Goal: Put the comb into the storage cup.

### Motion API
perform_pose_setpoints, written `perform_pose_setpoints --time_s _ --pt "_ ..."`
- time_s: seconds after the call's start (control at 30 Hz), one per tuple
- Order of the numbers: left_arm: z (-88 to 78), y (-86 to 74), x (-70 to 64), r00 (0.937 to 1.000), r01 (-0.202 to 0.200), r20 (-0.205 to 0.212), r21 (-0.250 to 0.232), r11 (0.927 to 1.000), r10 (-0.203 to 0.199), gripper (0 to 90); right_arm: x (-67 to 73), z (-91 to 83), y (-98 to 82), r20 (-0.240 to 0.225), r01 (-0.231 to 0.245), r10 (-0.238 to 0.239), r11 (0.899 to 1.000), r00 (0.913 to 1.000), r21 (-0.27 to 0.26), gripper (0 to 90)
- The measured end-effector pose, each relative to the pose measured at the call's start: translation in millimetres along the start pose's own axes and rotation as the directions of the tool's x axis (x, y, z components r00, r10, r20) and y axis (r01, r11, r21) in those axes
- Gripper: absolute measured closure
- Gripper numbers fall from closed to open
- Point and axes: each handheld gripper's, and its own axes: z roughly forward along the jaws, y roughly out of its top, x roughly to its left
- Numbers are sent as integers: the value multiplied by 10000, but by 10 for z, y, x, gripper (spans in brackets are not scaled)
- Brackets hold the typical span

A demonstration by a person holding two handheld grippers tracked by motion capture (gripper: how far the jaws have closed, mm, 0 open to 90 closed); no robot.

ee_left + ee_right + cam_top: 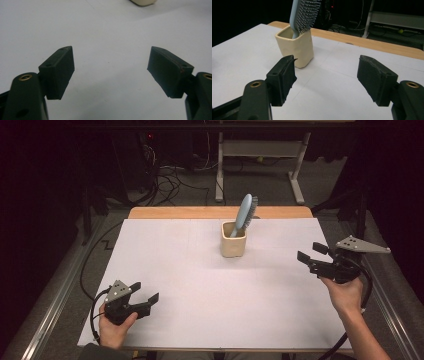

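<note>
Upright: hairbrush (246,211) inside cream cup (233,245).

High view overhead facing forward; tongs views low, sharing cup (295,47)

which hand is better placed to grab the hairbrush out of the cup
Probably the right. The right tool is open, nearer the cup and faces the hairbrush; the left tool rests farther off.
</note>
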Motion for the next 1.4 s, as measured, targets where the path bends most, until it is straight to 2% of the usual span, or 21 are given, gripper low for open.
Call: perform_pose_setpoints --time_s 0.9,1.1,1.4 --pt "5 0 6 10000 -29 -16 49 10000 29 225 10 -160 -180 -114 -234 232 9996 9997 -125 306" --pt "7 0 4 10000 -42 -19 51 10000 42 225 69 -159 -223 -2 124 -125 9999 9999 -27 303" --pt "5 0 6 10000 -41 -30 25 10000 41 224 82 -169 -277 -79 35 -35 10000 10000 -34 302"
